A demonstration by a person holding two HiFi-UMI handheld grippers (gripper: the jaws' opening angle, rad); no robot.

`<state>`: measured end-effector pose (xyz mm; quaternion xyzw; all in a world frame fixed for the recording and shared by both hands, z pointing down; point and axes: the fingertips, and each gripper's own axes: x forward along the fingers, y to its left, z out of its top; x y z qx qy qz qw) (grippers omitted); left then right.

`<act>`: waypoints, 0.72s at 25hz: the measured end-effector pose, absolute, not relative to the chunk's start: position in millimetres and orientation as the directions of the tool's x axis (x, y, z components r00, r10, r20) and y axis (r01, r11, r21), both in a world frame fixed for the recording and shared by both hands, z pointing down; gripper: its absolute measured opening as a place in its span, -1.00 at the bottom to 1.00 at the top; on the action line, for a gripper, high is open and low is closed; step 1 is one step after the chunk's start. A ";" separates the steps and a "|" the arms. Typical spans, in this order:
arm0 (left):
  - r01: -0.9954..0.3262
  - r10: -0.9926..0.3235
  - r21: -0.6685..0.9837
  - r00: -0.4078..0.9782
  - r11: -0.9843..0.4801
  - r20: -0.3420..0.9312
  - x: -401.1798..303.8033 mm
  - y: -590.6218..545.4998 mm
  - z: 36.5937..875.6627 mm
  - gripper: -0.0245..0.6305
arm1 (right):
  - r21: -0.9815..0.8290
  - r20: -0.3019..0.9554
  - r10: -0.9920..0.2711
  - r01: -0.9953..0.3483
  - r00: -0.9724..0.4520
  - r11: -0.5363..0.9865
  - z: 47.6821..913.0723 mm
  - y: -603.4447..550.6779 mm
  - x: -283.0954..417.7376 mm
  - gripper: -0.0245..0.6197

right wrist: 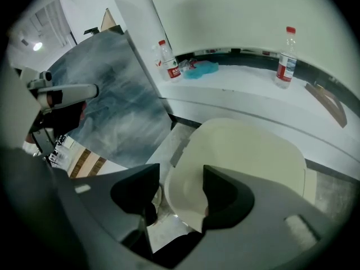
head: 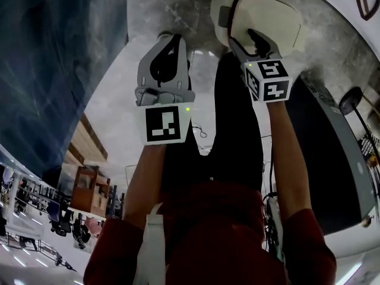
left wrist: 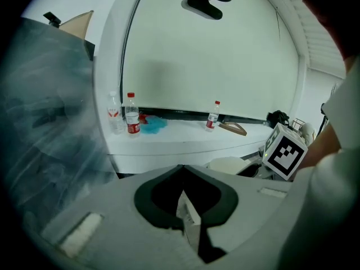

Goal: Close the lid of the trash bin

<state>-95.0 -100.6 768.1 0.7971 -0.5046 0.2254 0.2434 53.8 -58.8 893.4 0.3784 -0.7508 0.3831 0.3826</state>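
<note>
Grey marbled floor (head: pixel 148 8) is spreading out below me, with a blue-grey panel (head: pixel 53 70) standing along its left side. Against the floor the bin's cream lid (head: pixel 267 13) is sitting at the top of the head view, directly under my right hand. From here I cannot tell whether it is already fully down on the bin.

I am holding the right gripper (right wrist: pixel 179 179) over the lid with its jaws spread wide. The lid's near edge is showing in the gap between them, and no pad is pressing on it. I am holding the left gripper (left wrist: pixel 181 173) off to the side, over bare floor, with its jaws closed together on nothing.

I judge that closing calls for a push rather than a pinch. I should be laying the right gripper flat on the lid's top near its front edge, far from the hinge side. Then I should be pressing straight down, slowly, until the lid seats all round. Pushing off-centre could tip or slide the bin, so the left gripper should be keeping clear.

Beyond, on the white surface (left wrist: pixel 185 142), bottles (left wrist: pixel 132 114) are standing well apart from all this.
</note>
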 end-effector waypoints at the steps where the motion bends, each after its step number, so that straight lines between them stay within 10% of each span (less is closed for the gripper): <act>1: -0.914 -0.686 0.168 0.389 -0.368 0.615 -95.5 -96.7 773.2 -0.92 | -0.286 0.868 -0.266 -0.861 -0.418 0.421 896.6 -56.5 53.5 -0.18; 18: -0.918 -0.676 0.171 0.380 -0.357 0.632 -103.5 -85.9 816.4 -0.92 | -0.255 0.891 -0.232 -0.854 -0.390 0.454 936.1 -52.7 46.8 -0.10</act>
